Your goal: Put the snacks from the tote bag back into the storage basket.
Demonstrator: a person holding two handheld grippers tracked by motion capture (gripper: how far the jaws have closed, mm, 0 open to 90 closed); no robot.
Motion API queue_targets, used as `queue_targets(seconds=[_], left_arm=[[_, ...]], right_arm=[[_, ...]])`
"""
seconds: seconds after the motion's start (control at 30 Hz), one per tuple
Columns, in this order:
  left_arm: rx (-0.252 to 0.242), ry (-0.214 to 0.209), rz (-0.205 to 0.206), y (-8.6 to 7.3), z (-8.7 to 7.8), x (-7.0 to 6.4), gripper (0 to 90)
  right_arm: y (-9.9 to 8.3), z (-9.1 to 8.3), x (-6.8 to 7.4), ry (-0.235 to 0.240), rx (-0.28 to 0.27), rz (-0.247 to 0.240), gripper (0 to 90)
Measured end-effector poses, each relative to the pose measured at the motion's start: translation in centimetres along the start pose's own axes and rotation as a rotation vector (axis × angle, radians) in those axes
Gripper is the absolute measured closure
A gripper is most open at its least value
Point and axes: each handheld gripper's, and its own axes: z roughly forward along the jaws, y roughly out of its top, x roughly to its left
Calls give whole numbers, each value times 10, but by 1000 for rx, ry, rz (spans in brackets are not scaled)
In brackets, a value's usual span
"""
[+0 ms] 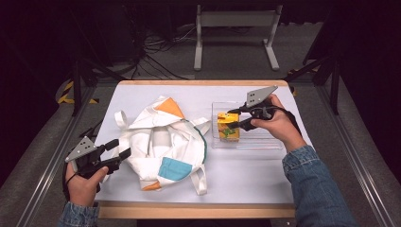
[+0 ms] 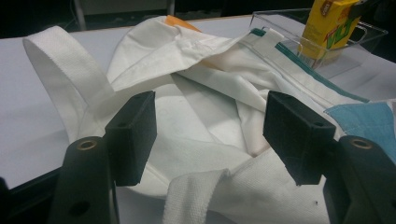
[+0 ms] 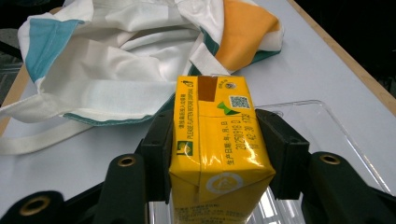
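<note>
Clamped between the right tool's [image 3: 217,154] jaws, yellow drink carton [image 3: 217,140] over the clear tray [image 1: 265,142], apparently for bagging; left tool [image 2: 210,135] gaping beside the tote bag [image 2: 205,107], seemingly to open it.

Yellow drink carton [image 3: 217,140] with green lettering and a brown tab, white cloth bag [image 1: 161,144] with orange and light-blue patches and teal trim, clear tray [image 1: 265,142], white table [image 1: 246,179], black grippers.

Bag [image 1: 161,144] centre table [image 1: 246,175]; tray [image 1: 265,142] right; carton [image 1: 228,126] in tray.
</note>
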Motion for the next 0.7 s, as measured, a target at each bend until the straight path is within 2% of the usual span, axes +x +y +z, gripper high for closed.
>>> queue_targets(seconds=[0.7], left_arm=[[5, -3, 3, 0, 2, 0, 359]], right_arm=[[-10, 13, 2, 32, 22, -12, 511]])
